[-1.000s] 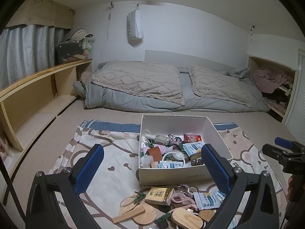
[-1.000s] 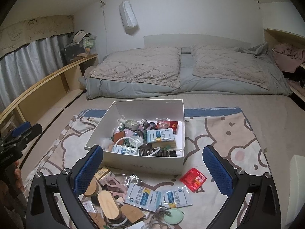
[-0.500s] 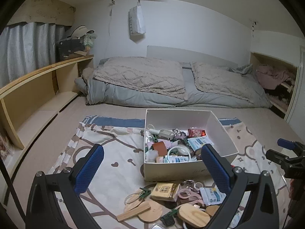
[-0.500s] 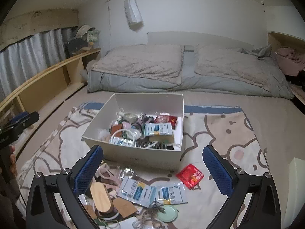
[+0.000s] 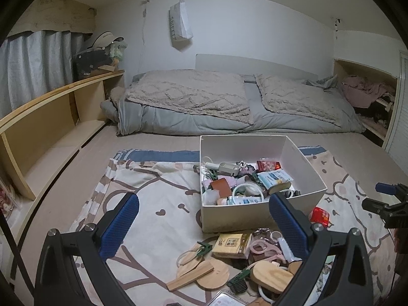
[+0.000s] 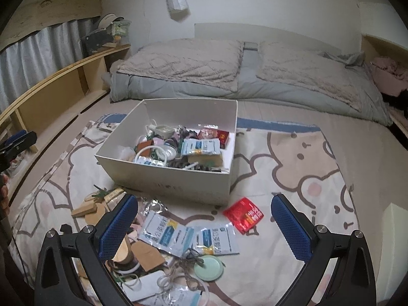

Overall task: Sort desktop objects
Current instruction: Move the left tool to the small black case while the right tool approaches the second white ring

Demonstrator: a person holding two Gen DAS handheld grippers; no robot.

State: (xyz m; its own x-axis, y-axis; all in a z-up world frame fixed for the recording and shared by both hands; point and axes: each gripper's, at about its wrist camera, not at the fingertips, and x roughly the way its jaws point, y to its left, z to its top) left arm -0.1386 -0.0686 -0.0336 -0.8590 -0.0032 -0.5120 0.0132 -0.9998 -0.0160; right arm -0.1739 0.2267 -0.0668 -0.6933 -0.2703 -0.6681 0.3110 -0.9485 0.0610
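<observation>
A white box (image 5: 237, 219) (image 6: 163, 178) partly filled with small items stands on a patterned blanket (image 5: 158, 204) (image 6: 293, 168). A heap of loose items lies in front of it: wooden discs (image 5: 211, 272), a yellow packet (image 5: 230, 242), pink scissors (image 5: 262, 247), blue-white sachets (image 6: 165, 234), a red packet (image 6: 243, 214) and a green lid (image 6: 209, 267). My left gripper (image 5: 204, 227) hangs open above the heap's left part, nothing between its fingers. My right gripper (image 6: 204, 227) is open and empty over the sachets, short of the box.
A bed with grey and beige quilts (image 5: 229, 102) fills the back. A wooden shelf unit (image 5: 51, 122) runs along the left. A white block (image 6: 392, 242) sits at the right edge. The other gripper shows at the right edge (image 5: 382, 204) and at the left edge (image 6: 17, 142).
Both grippers have tilted down and drifted, so the box and the heap sit nearer and higher in the views. Both stay open; nothing was picked up.
</observation>
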